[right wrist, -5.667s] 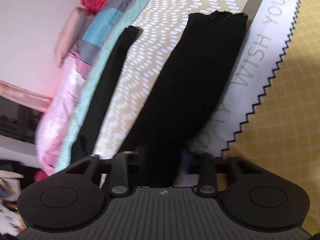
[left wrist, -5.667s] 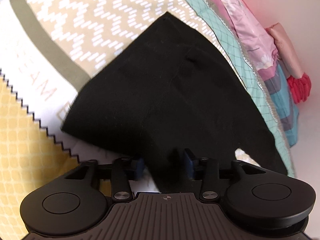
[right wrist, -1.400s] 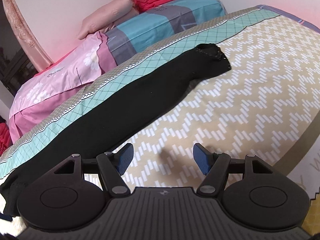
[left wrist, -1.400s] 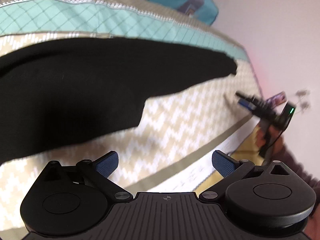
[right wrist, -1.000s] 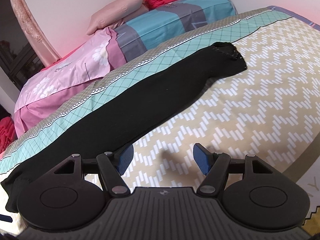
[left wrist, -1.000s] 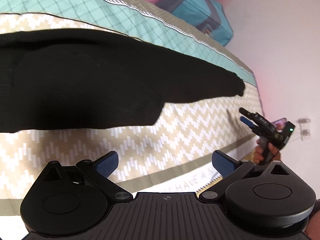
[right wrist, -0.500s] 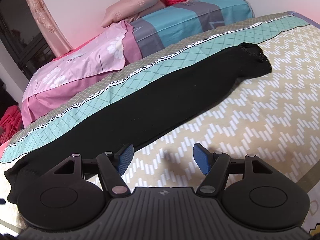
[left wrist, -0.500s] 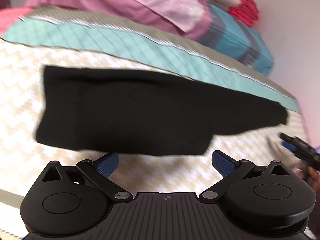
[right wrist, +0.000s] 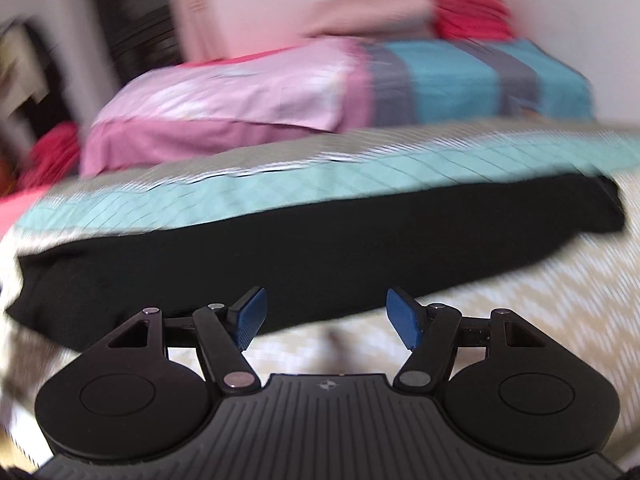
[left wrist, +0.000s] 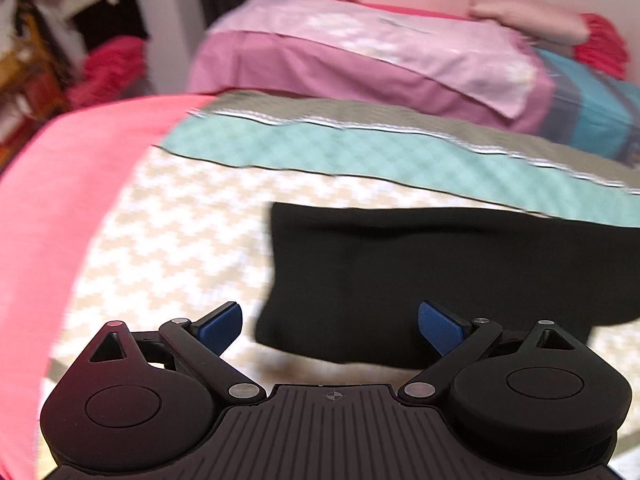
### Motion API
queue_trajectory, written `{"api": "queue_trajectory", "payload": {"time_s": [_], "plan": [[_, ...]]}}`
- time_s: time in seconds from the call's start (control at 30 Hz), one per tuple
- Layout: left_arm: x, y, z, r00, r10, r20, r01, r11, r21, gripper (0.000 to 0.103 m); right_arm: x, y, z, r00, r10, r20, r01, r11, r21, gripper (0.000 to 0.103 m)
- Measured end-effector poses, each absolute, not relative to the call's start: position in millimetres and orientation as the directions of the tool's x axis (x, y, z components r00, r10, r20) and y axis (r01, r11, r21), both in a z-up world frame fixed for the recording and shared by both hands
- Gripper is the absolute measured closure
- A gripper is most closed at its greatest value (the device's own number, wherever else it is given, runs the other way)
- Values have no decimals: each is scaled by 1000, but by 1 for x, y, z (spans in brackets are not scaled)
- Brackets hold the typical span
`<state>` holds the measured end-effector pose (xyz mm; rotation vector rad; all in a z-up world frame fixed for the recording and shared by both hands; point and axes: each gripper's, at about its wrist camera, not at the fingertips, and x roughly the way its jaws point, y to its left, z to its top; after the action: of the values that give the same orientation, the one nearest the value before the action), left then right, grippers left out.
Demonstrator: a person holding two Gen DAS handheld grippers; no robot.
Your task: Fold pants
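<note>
The black pants (left wrist: 440, 276) lie flat on the bed, folded lengthwise into one long strip. In the left wrist view their waist end is just ahead of my left gripper (left wrist: 330, 324), which is open and empty with blue pads wide apart. In the right wrist view the pants (right wrist: 320, 248) stretch from left to right across the bed, the hem end at the right. My right gripper (right wrist: 326, 318) is open and empty, just in front of the strip's near edge.
The bedspread (left wrist: 180, 232) has a beige zigzag pattern with a teal band (right wrist: 280, 184) behind the pants. Pink and blue folded quilts (right wrist: 320, 84) and a pink pillow (left wrist: 528, 12) are stacked at the back. A pink sheet (left wrist: 60, 200) covers the bed's left part. Clutter stands at far left.
Both grippers have let go of the pants and stay open. Both views have swung left along the strip; the left view now faces the waist end, and both are motion-blurred.
</note>
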<state>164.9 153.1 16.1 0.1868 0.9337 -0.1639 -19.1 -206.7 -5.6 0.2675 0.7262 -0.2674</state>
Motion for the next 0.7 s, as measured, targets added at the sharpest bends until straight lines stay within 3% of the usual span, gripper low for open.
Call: {"api": "queue_trajectory", "payload": {"time_s": [0.3,0.7], "plan": [[165,184,15,621,55,-782,151,970,189,0,45,-105,-7,702,66,-709,-78,997,15,29],[162,219,4,585,108,-804,80,978,190,0,93,-30,-33,624,167,-764,-292,956,-30,29]]}}
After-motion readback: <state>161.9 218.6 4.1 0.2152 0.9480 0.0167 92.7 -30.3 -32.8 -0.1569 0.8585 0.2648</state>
